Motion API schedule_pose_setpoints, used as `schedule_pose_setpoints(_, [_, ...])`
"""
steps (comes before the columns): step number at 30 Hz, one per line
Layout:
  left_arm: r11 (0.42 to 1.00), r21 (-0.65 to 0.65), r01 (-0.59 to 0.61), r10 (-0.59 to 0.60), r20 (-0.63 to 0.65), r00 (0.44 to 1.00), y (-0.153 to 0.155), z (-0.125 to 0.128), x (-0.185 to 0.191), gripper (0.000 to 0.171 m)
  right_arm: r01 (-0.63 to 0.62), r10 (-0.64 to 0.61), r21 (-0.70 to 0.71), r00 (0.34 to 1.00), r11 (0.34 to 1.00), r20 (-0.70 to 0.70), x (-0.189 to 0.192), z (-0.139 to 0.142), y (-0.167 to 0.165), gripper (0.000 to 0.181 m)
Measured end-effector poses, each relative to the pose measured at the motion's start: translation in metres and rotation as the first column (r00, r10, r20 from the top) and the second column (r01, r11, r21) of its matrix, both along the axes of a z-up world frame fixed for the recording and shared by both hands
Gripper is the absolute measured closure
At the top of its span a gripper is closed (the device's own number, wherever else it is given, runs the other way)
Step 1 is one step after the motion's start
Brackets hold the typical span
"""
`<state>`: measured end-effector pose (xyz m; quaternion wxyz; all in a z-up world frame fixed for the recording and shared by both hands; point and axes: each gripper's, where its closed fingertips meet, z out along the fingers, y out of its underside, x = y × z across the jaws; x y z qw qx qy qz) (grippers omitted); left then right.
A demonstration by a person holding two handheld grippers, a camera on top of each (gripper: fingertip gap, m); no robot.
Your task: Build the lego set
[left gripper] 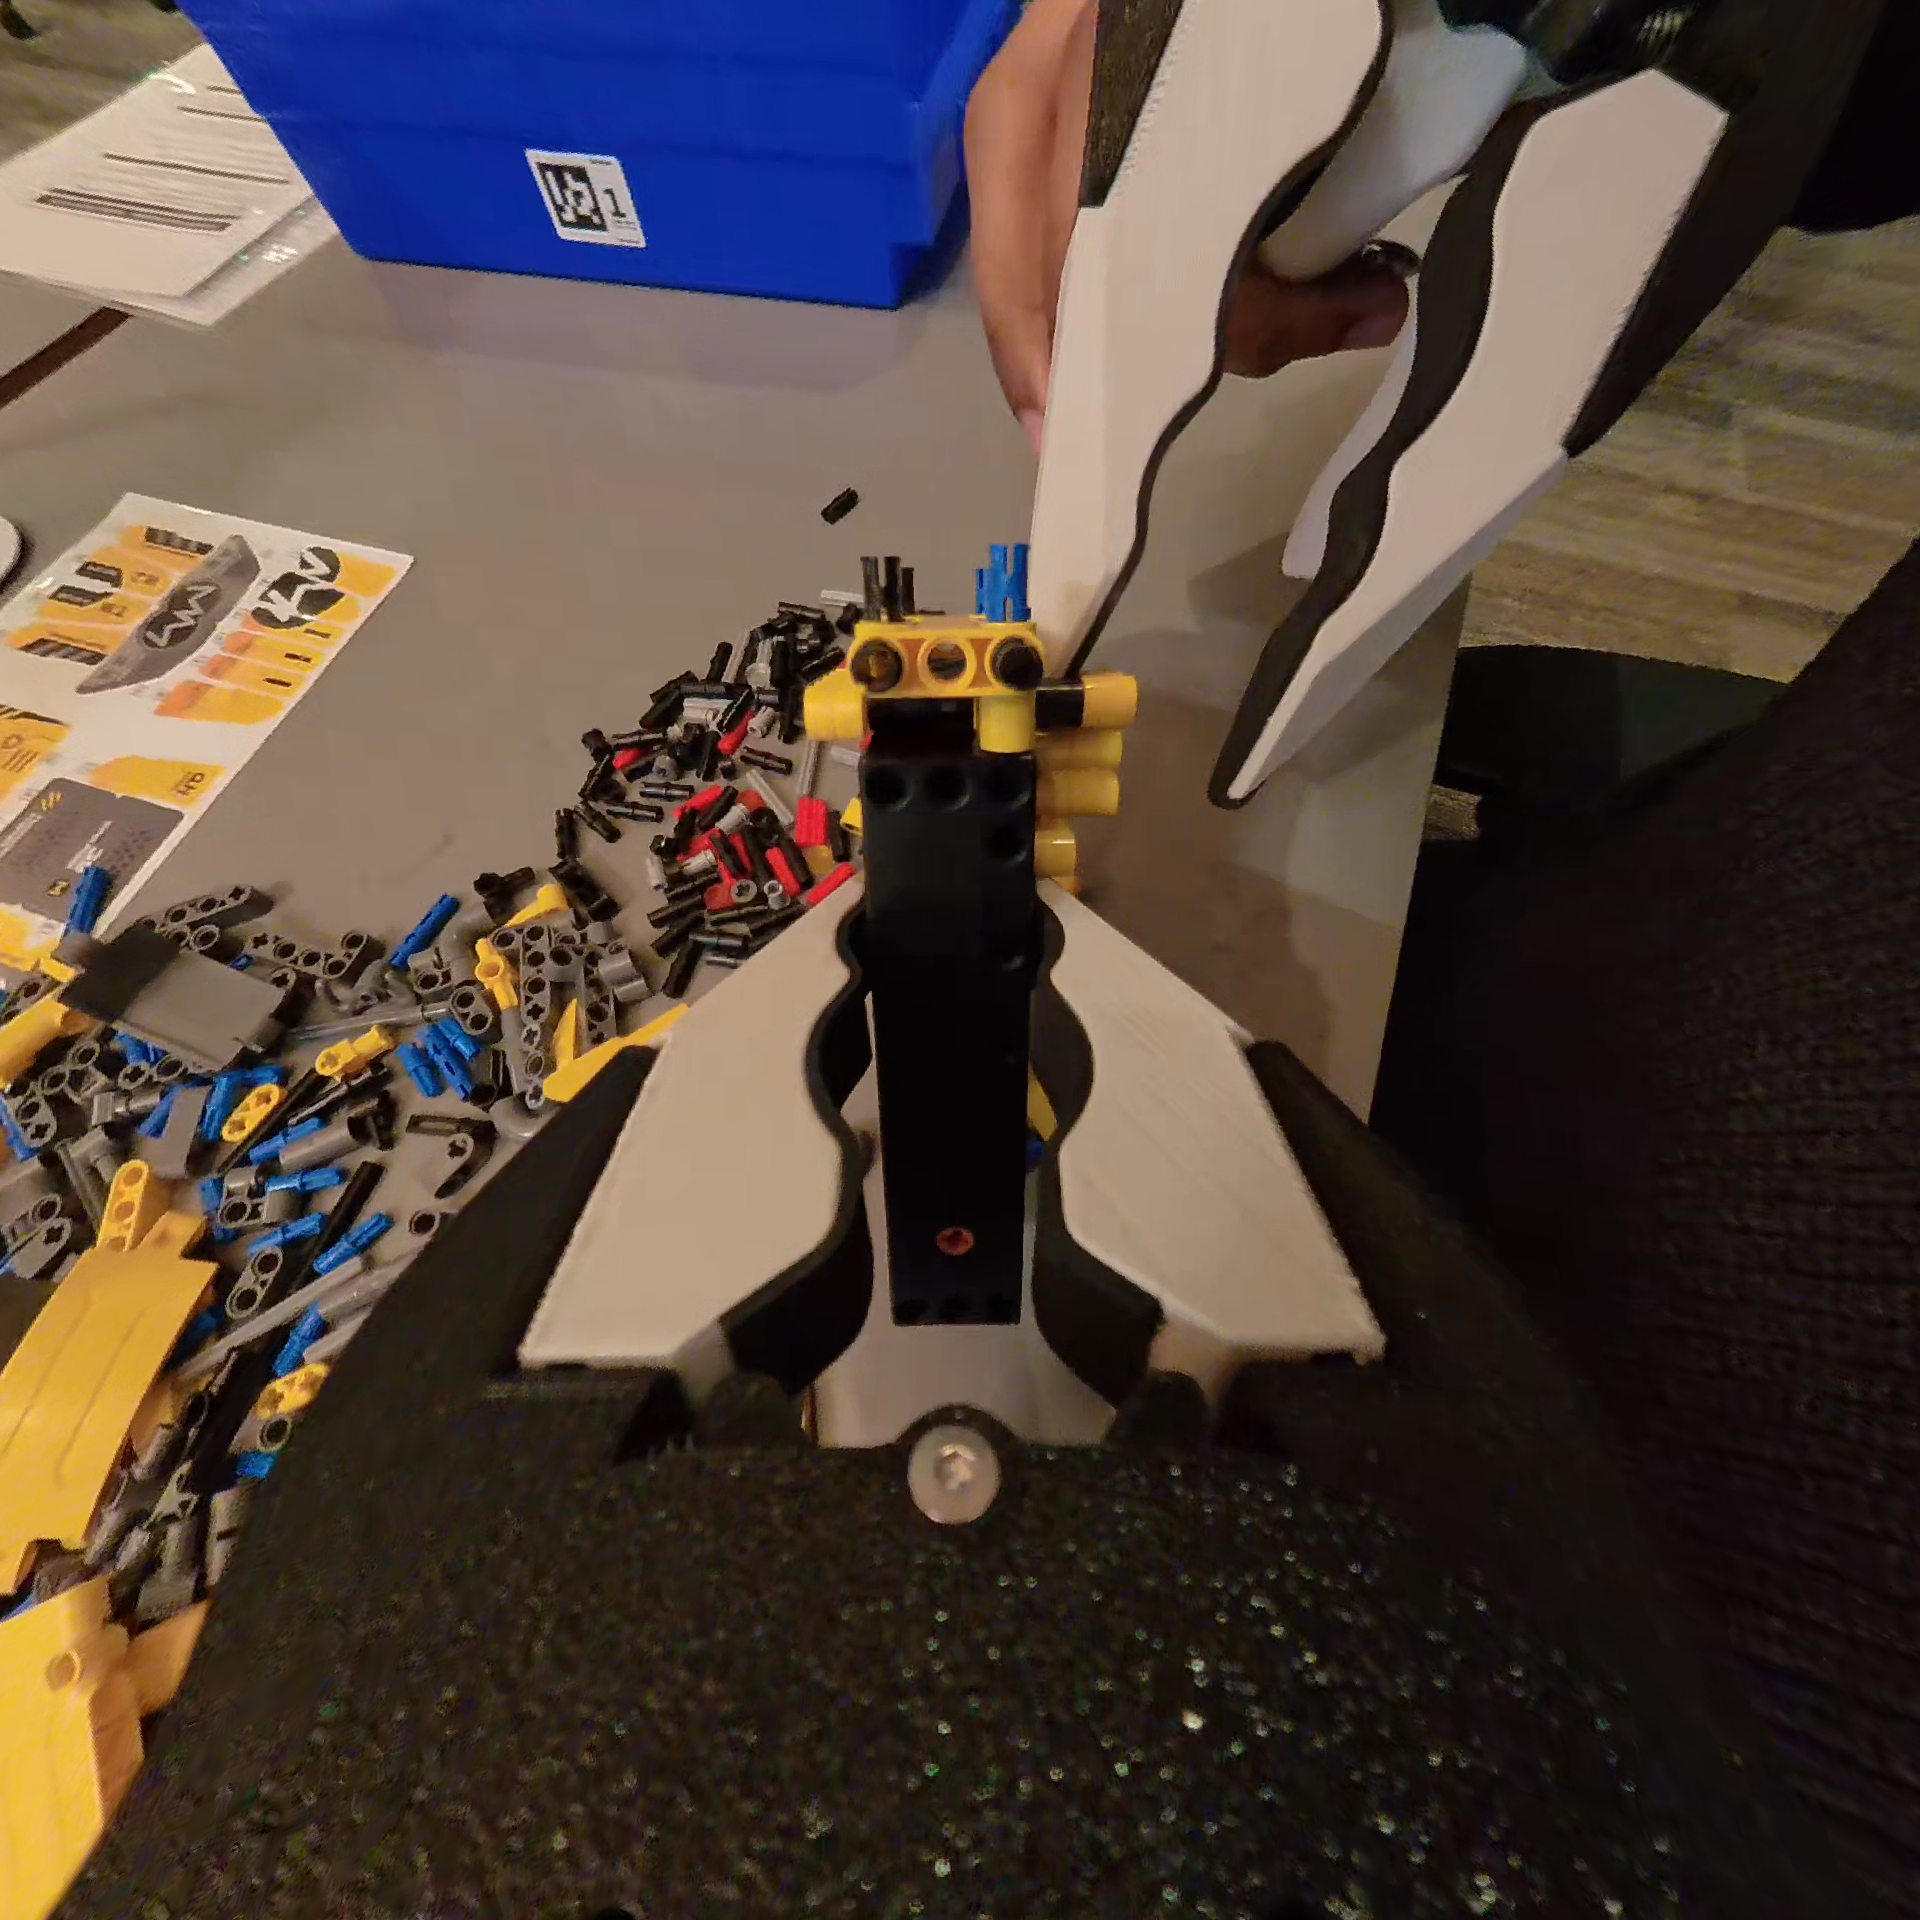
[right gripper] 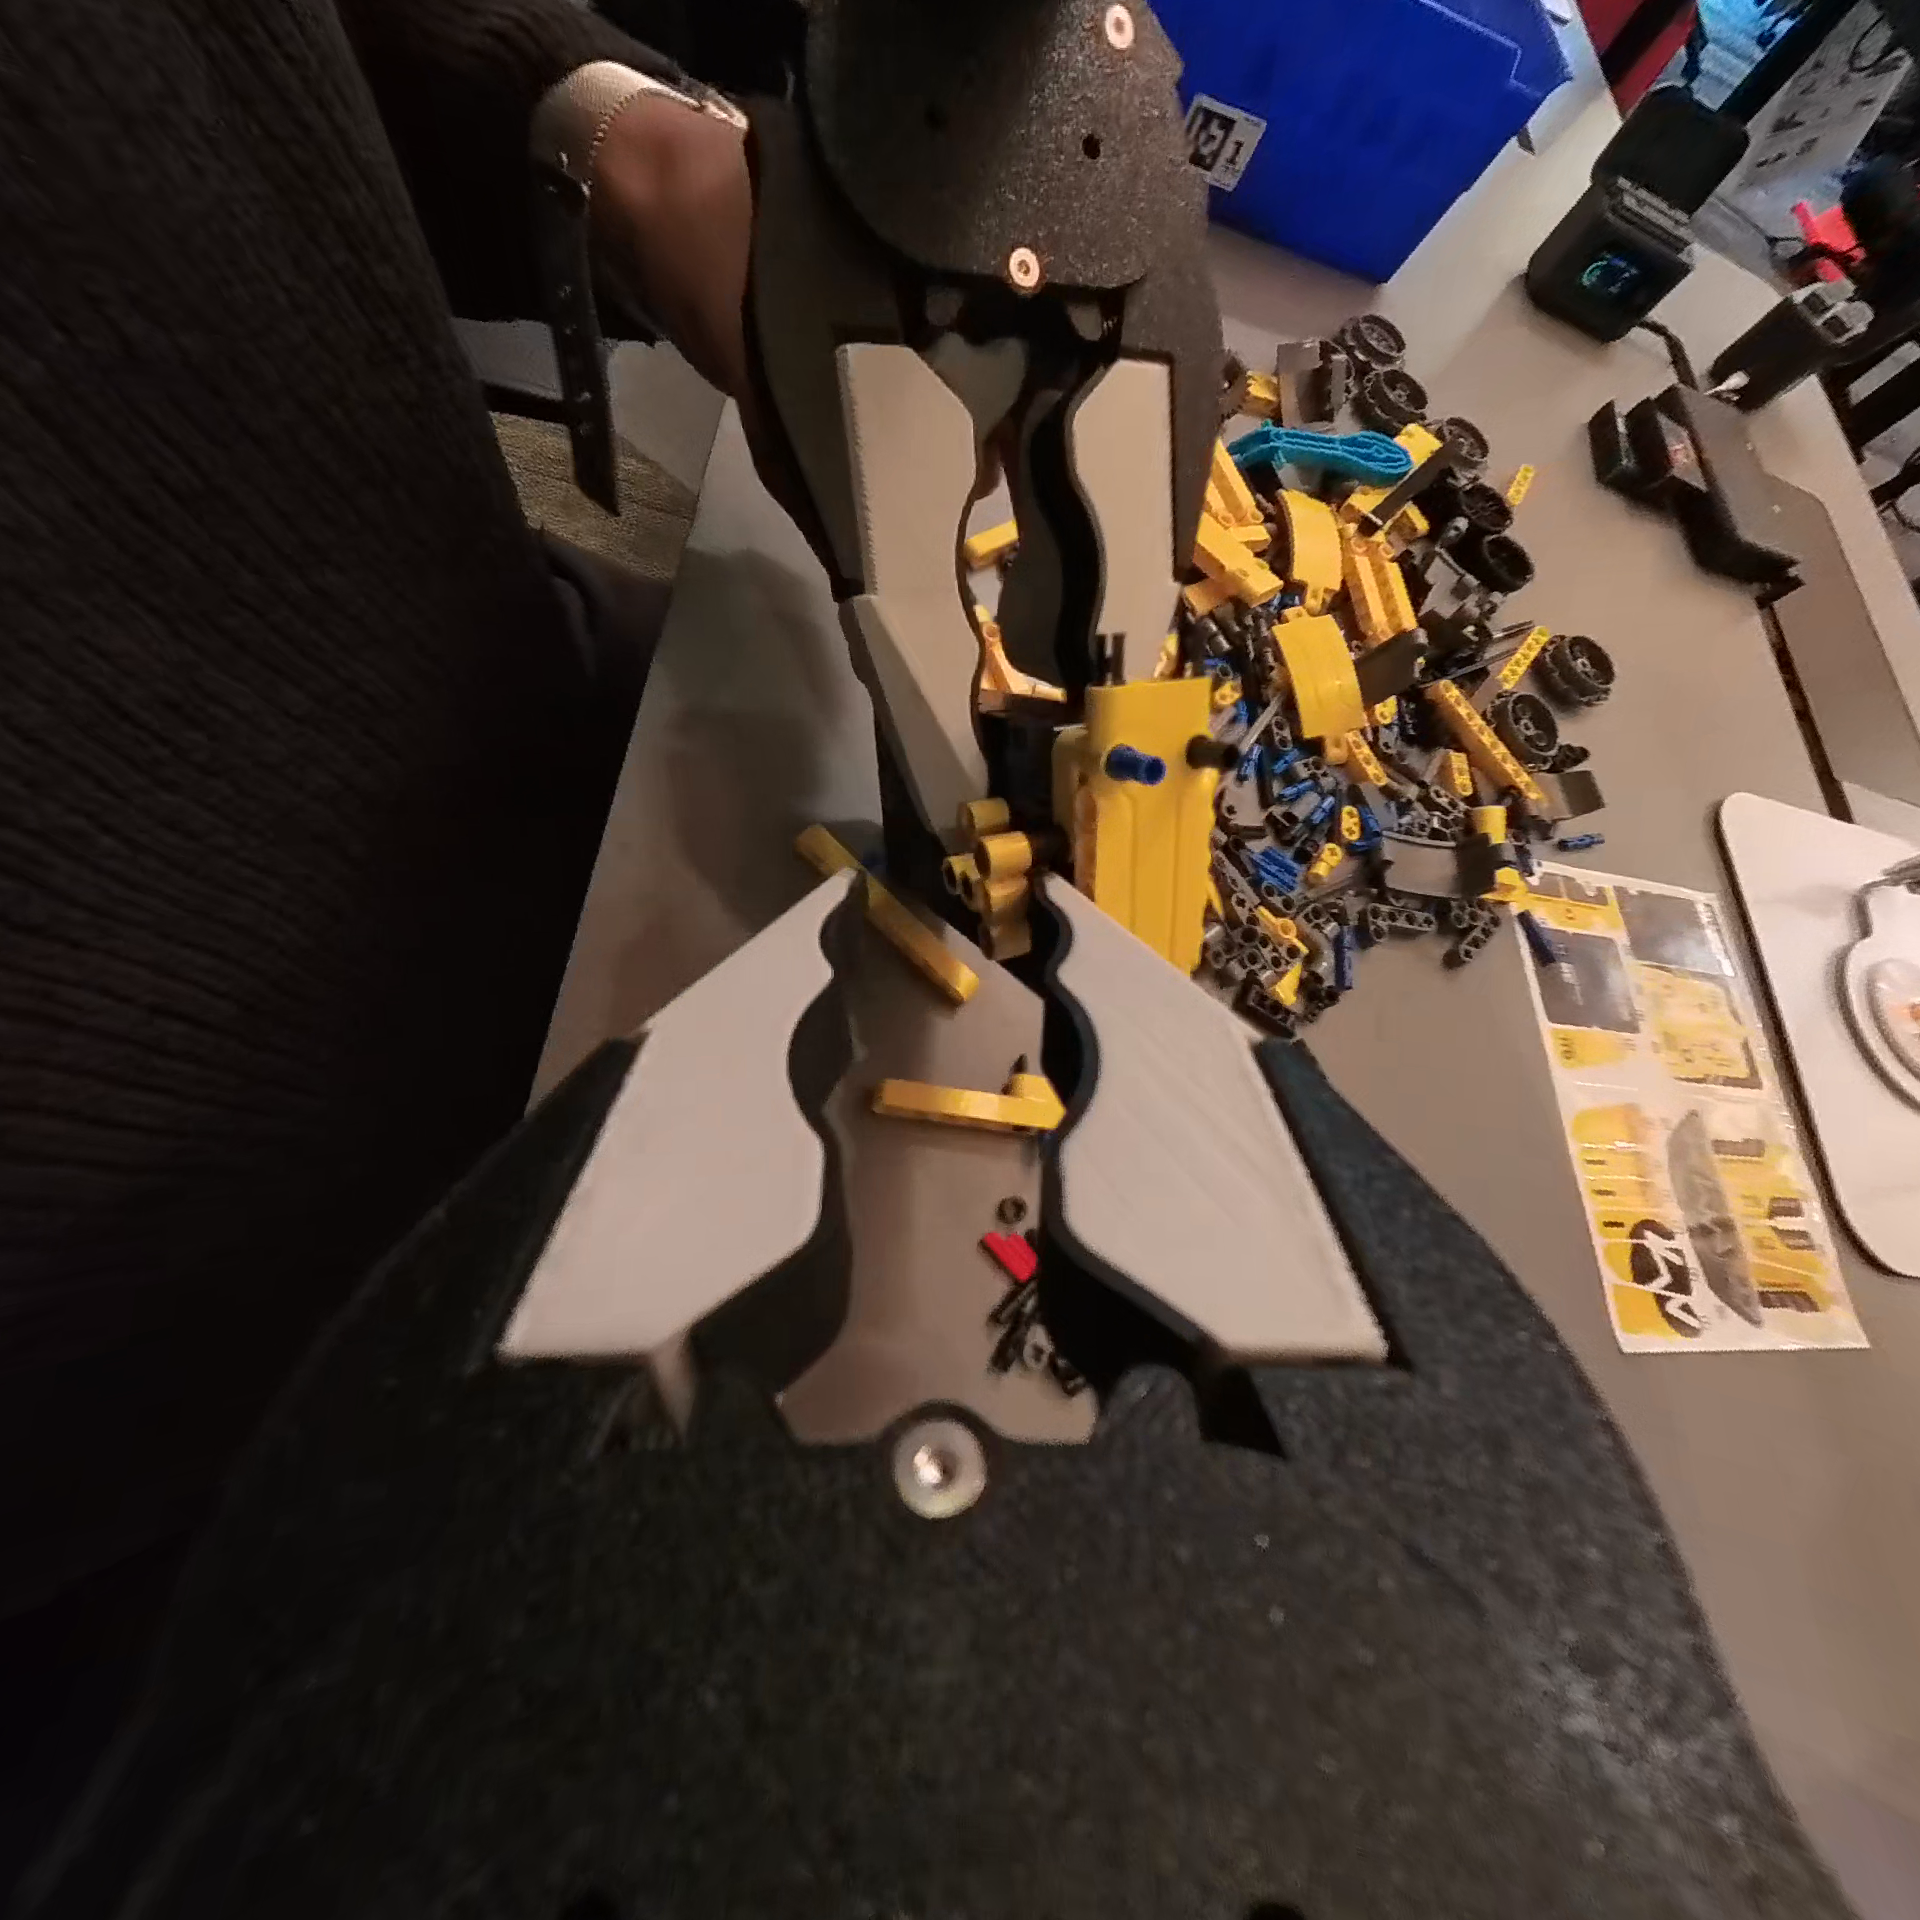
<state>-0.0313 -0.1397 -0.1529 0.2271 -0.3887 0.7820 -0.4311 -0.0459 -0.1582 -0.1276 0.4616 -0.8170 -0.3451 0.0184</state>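
1. The black and yellow brick build [left gripper: 951, 935] is held up above the grey table [left gripper: 520, 436].
2. The left tool [left gripper: 951, 914] squeezes its black bar.
3. The right tool [right gripper: 940, 914] is open, its tips beside the yellow end.
4. Loose bricks [left gripper: 312, 1039] lie nearby.

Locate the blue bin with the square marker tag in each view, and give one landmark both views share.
Left wrist view: blue bin at top, left of centre, behind the brick pile.
Right wrist view: same bin at top, right of centre.
Shared landmark: yellow sticker sheet on the grey table.
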Motion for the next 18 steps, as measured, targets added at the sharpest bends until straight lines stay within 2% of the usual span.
schedule_pose_setpoints(4, [1.000, 0.015, 0.022, -0.022, 0.025, 0.999, -0.008, -0.002, 0.003, 0.147, -0.031, 0.030, -0.069, 0.999, 0.997, -0.014, 0.008, -0.003, -0.005, 0.171])
schedule_pose_setpoints(7, [1.000, -0.014, 0.018, -0.018, 0.031, 0.999, -0.009, -0.003, 0.006, 0.147, -0.080, 0.073, -0.121, 0.996, 0.989, -0.057, 0.011, -0.007, -0.008, 0.173])
schedule_pose_setpoints(13, [0.998, -0.070, 0.004, -0.001, 0.047, 0.999, -0.006, -0.001, 0.009, 0.148, -0.166, 0.141, -0.134, 0.974, 0.977, -0.179, 0.013, -0.005, -0.006, 0.174])
schedule_pose_setpoints(18, [0.992, -0.120, -0.035, 0.041, 0.042, 0.998, -0.001, 0.000, 0.012, 0.147, -0.176, 0.129, -0.148, 0.950, 0.973, -0.285, 0.017, -0.001, 0.000, 0.174])
